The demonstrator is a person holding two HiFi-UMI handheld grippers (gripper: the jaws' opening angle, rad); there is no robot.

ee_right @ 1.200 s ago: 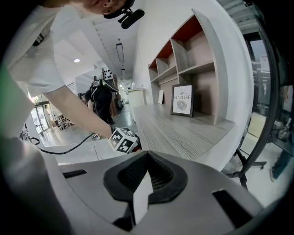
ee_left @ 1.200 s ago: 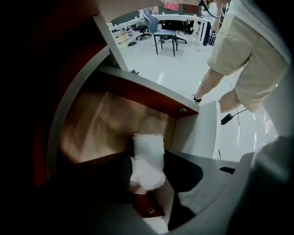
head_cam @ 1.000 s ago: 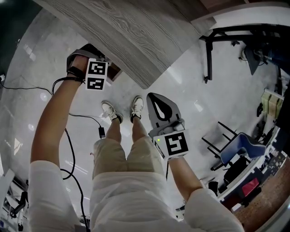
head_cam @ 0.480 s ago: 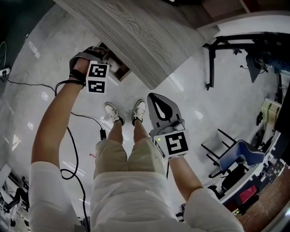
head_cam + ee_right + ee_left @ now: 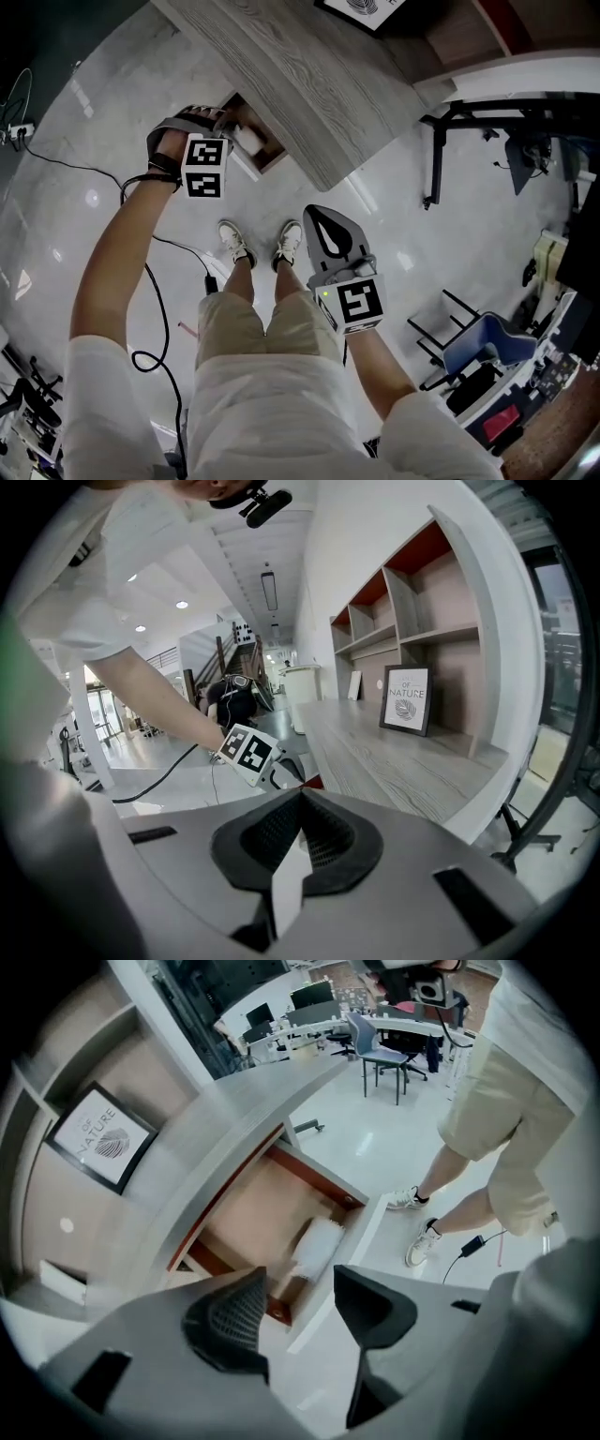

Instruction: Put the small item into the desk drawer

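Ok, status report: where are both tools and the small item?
Left tool just opened, nothing between its jaws, over the open drawer. Right tool shut, empty. White item lies inside the drawer. Nothing in the way.

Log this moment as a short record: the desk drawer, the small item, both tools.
drawer: open, under the desk top
white item: lying inside the drawer
left tool: over the drawer, jaws have just been opening, now wide apart, nothing between them
right tool: jaws together, empty, away from the drawer
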